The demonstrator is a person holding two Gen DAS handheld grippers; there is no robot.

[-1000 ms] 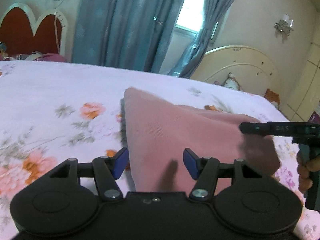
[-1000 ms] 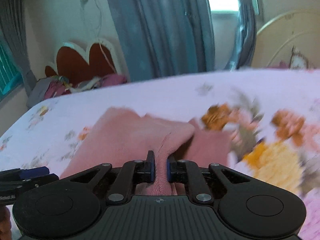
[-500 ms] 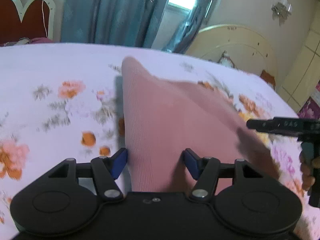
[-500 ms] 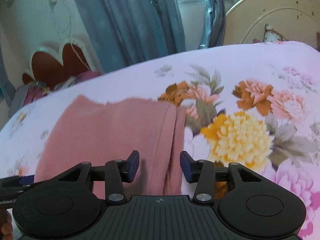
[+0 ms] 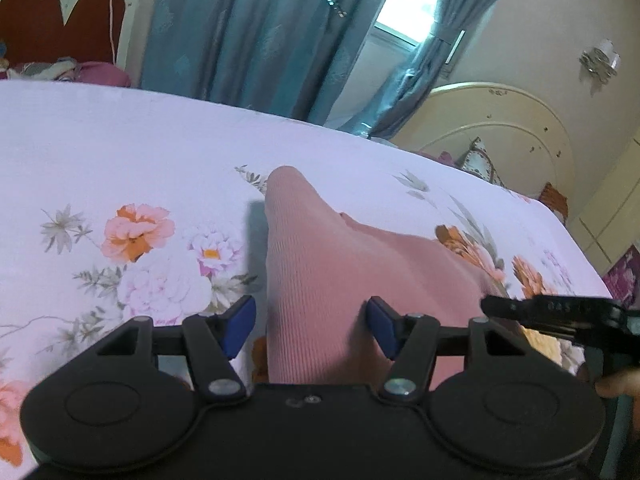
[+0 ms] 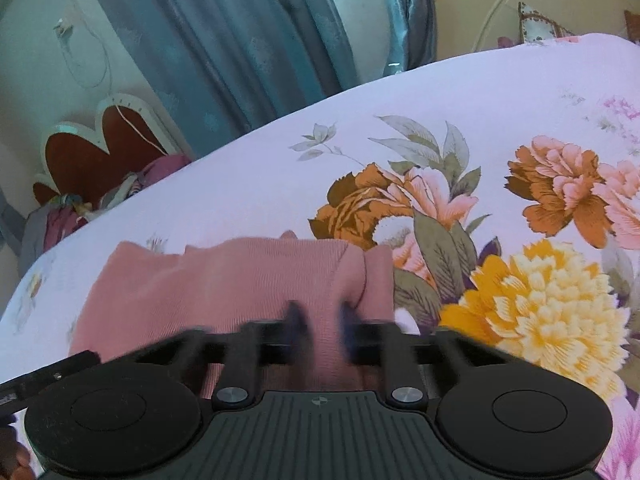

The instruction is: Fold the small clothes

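A pink ribbed garment (image 5: 320, 272) lies folded on the floral bed sheet (image 5: 120, 152). My left gripper (image 5: 310, 324) is open just above its near left part; cloth lies between the blue pads (image 5: 240, 320), which do not press on it. In the right wrist view the same pink garment (image 6: 224, 280) spreads to the left. My right gripper (image 6: 322, 328) is blurred, its jaws closing on a strip of cloth at the garment's near right edge. The right gripper (image 5: 552, 312) also shows at the right edge of the left wrist view, with a hand (image 5: 616, 384) below it.
Blue curtains (image 5: 256, 32) and a window stand behind the bed. A cream headboard (image 5: 500, 128) is at the far right, and a red heart-shaped board (image 5: 60, 12) with a heap of clothes (image 6: 80, 208) at the far left. The bed's edge drops off on the right.
My right gripper let go of the raised pink fold, opened, sank and closes again on the near edge. The garment now lies flatter. My left gripper moved along it, still open.
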